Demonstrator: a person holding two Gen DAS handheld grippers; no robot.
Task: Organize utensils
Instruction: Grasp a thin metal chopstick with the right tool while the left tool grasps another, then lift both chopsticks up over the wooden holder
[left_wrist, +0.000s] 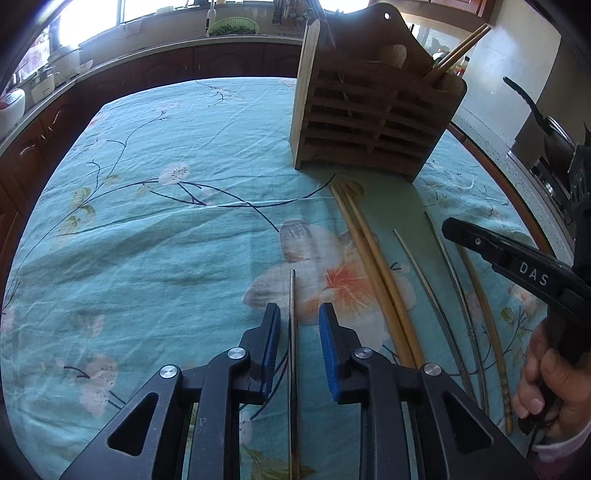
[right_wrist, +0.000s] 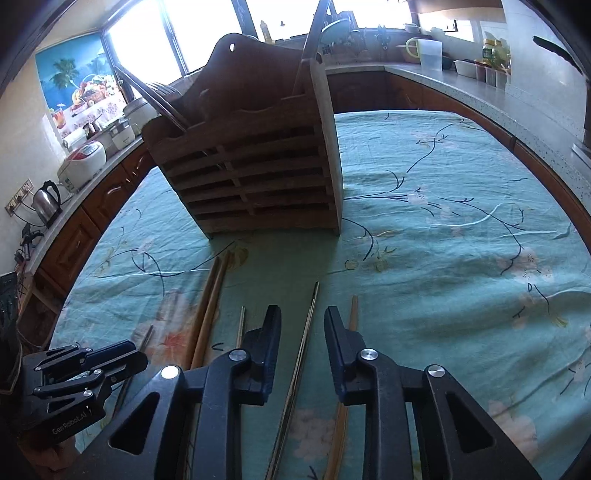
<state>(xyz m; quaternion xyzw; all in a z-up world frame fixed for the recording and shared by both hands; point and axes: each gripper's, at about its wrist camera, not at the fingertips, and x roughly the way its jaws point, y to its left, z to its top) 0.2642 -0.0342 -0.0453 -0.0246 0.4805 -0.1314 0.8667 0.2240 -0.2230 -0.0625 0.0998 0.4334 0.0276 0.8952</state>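
Left gripper (left_wrist: 297, 317) straddles a metal chopstick (left_wrist: 292, 332) on the floral tablecloth (left_wrist: 147, 221); jaws narrow, pads not touching it. Just right of it lie paired wooden chopsticks (left_wrist: 373, 266). Right gripper (right_wrist: 301, 321) straddles a thin dark chopstick (right_wrist: 308, 325), gap either side. Wooden utensil holder (right_wrist: 258, 177) stands ahead, beyond both grippers.

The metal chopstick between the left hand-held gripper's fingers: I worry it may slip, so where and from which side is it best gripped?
Probably from above, on the shaft below its tip, pads closing across its width. The metal chopstick lies flat on the tablecloth, lengthwise between the left hand-held gripper pads, apart from the wooden chopsticks, so both sides are free.
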